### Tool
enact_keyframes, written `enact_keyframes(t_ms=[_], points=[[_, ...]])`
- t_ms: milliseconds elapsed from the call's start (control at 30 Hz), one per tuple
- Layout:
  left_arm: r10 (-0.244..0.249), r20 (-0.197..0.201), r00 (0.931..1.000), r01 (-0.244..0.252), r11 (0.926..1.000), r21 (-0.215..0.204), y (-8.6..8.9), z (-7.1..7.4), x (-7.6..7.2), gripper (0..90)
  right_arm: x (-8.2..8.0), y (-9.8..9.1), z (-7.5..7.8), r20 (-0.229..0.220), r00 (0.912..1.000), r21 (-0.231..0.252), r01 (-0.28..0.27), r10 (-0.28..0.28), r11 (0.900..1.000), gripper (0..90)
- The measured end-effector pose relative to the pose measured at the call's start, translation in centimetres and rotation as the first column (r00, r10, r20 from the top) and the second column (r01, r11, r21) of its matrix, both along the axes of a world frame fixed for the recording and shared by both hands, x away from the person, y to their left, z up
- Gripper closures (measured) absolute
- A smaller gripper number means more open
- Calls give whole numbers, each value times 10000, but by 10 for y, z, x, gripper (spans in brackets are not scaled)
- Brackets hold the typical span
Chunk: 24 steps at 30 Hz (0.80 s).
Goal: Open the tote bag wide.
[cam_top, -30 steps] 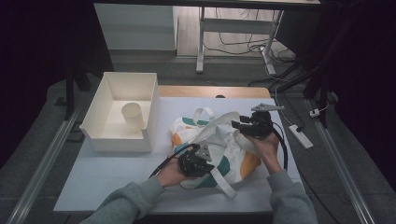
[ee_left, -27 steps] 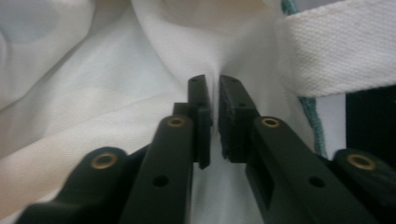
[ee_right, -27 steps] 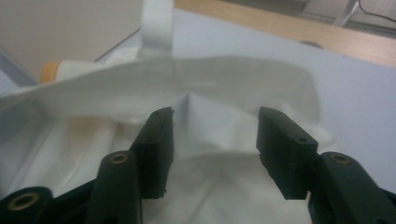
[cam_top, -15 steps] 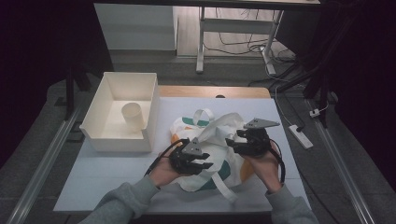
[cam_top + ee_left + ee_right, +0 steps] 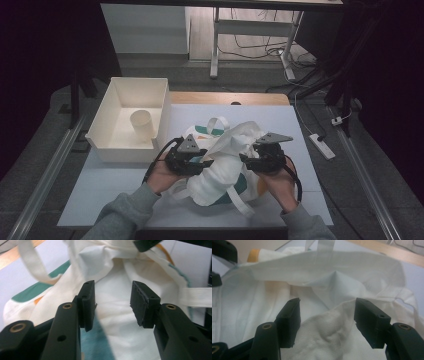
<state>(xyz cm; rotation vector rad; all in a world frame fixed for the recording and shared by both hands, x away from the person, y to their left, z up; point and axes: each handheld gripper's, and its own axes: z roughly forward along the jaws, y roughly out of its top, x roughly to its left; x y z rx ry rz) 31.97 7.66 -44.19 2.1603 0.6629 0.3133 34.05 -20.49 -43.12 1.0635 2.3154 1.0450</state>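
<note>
Lying between both grippers [image 5: 220, 162] – cloth bag [image 5: 225, 160]

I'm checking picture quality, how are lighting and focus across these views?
High view: table lit, surroundings dark, bag slightly soft. Left gripper view: bag handle blurred, pads sharp. Right gripper view: cloth pale and washed out, near jaws crisp.

Crumpled bag [image 5: 220, 165] between both grippers

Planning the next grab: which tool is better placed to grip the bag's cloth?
Right, probably: the right tool has a raised fold of the bag between its open jaws; the left tool faces flatter cloth.
</note>
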Motion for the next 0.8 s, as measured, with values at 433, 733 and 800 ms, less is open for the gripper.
enact_keyframes(t_ms=[433, 733, 800], points=[[333, -677, 9972, -299, 9982, 513, 9, -19, 13, 716, -14, -29, -8, -495, 9980, -736, 343, -380, 9967, 642], [566, -637, 9964, -530, 9969, 577, 16, -20, 16, 823, -9, -67, -24, -1628, 9861, 245, 375, -331, 9990, 837], [661, -577, 9961, -628, 9964, 574, 18, -20, 16, 827, -10, -68, -23, -1576, 9871, 190, 299, -265, 9994, 855]])
